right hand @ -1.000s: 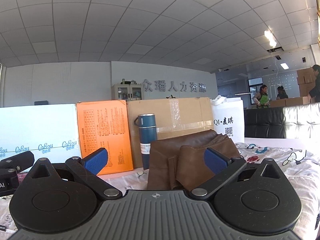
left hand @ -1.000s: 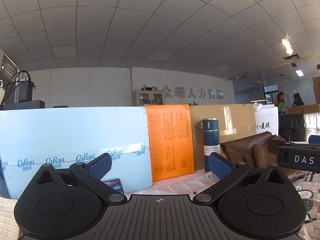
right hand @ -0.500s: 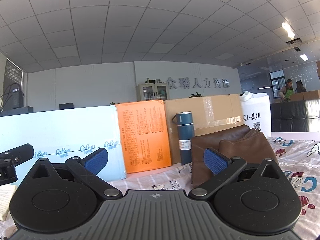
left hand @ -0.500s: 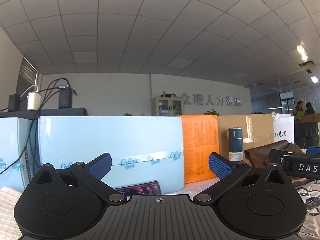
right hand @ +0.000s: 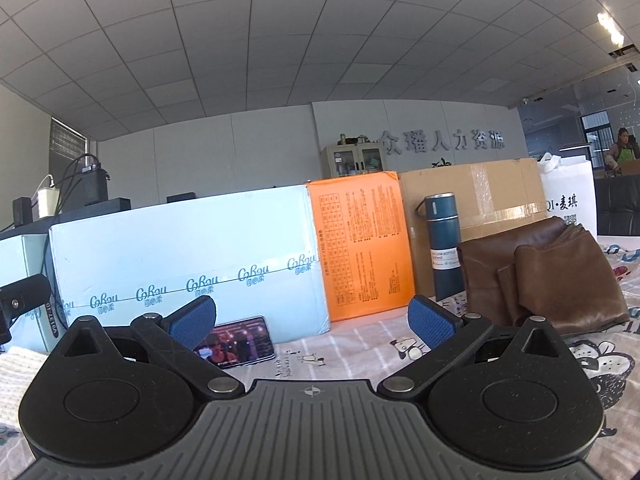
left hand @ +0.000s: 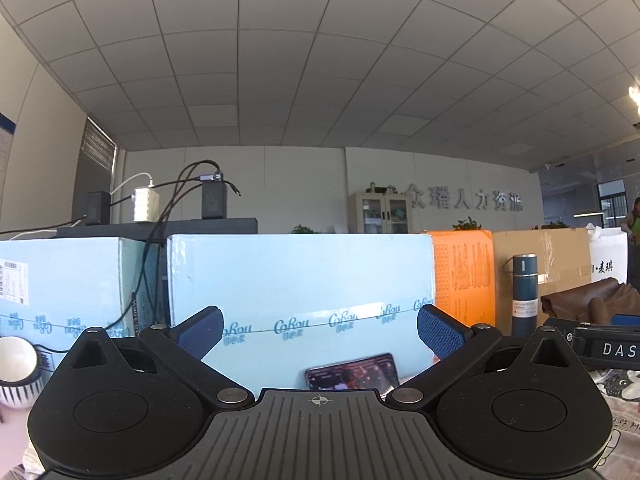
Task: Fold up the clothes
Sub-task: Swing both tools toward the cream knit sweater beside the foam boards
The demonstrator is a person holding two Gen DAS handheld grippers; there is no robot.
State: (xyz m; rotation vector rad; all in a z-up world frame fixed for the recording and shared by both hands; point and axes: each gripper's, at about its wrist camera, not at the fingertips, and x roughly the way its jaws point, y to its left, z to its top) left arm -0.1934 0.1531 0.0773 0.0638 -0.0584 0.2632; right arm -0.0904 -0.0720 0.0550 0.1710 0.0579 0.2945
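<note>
Both claws are held level above the tabletop, which is covered by a cartoon-print cloth. The left claw and right claw are spread wide, with nothing between the blue pads. A folded brown garment is seen at the right, beside a blue bottle. A phone is propped against a pale blue box.
</note>
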